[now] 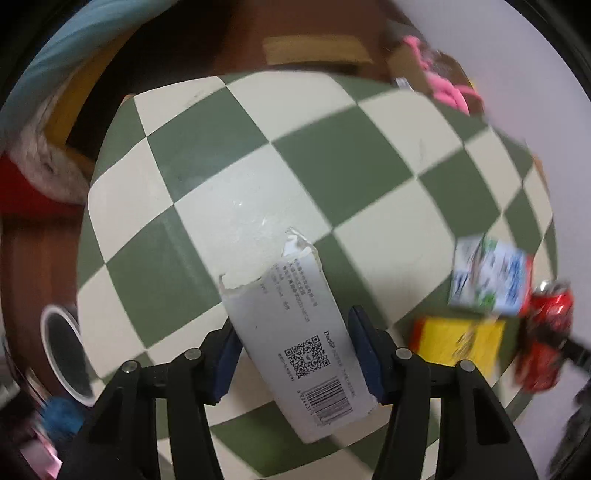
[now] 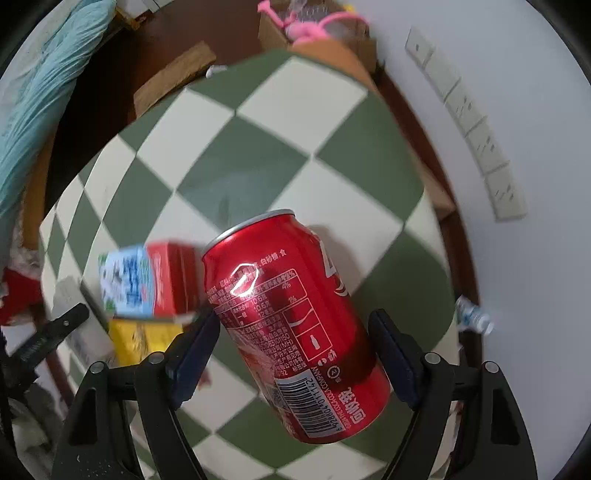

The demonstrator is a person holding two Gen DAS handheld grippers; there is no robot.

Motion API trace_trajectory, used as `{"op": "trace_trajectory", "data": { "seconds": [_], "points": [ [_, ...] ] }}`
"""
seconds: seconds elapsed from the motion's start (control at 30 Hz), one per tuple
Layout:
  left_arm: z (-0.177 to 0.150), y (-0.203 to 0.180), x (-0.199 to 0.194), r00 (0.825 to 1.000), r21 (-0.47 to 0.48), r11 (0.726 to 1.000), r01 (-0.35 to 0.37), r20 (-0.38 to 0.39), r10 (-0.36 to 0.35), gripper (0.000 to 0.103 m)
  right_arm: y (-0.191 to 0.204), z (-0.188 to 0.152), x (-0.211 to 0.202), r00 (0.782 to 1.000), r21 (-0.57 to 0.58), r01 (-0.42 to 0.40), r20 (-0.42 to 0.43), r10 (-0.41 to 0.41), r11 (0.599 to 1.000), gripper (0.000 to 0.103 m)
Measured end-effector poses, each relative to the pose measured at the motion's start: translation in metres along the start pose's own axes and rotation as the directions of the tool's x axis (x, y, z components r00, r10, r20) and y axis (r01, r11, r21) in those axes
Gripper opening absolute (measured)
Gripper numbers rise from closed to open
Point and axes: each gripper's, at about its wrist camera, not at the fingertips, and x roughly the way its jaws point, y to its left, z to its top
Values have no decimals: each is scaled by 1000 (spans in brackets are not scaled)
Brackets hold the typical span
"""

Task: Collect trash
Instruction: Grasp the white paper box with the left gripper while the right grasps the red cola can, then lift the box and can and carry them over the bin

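My left gripper [image 1: 291, 350] is shut on a torn white cardboard box [image 1: 295, 332] with a QR code and barcode, held over the green-and-cream checkered table [image 1: 258, 166]. My right gripper [image 2: 295, 354] is shut on a red cola can [image 2: 295, 325], tilted with its top pointing away. The can also shows at the right of the left wrist view [image 1: 546, 332], with the right gripper's finger across it. A blue, white and red carton [image 2: 147, 280] and a yellow packet [image 2: 136, 339] lie on the table to the left of the can; both also show in the left wrist view, the carton [image 1: 491, 277] and the packet [image 1: 458, 339].
A white tape roll [image 1: 62, 350] sits at the table's left edge. A cardboard box with pink straps [image 2: 317, 26] stands beyond the far corner. A white wall with sockets [image 2: 476, 140] is to the right. A small plastic bottle [image 2: 472, 317] lies by the wall. Blue fabric [image 2: 40, 92] hangs on the left.
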Motion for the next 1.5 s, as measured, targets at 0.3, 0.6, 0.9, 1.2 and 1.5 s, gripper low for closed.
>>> {"op": "trace_trajectory", "data": {
  "seconds": [0.3,0.6,0.9,1.2,1.5],
  "points": [
    [-8,3,8,999,38,999,24,-39,-22,57,11,-8,7,996,-105,79,-27,-82,991,85],
    [-24,-3,5,999,59,998,-28,-18,29,58,19,-14,8,992,-160,121,-15,-125,980,85],
    [-42,1,-4,998,53,998,-42,39,40,52,21,-18,8,988,-168,152,43,-146,974,79],
    [-45,2,-23,990,71,994,-83,118,74,49,22,-33,0,988,-157,133,99,-119,979,76],
    [-72,11,-87,958,105,990,-96,279,63,49,28,-69,-49,970,-79,23,243,-3,997,76]
  ]
}}
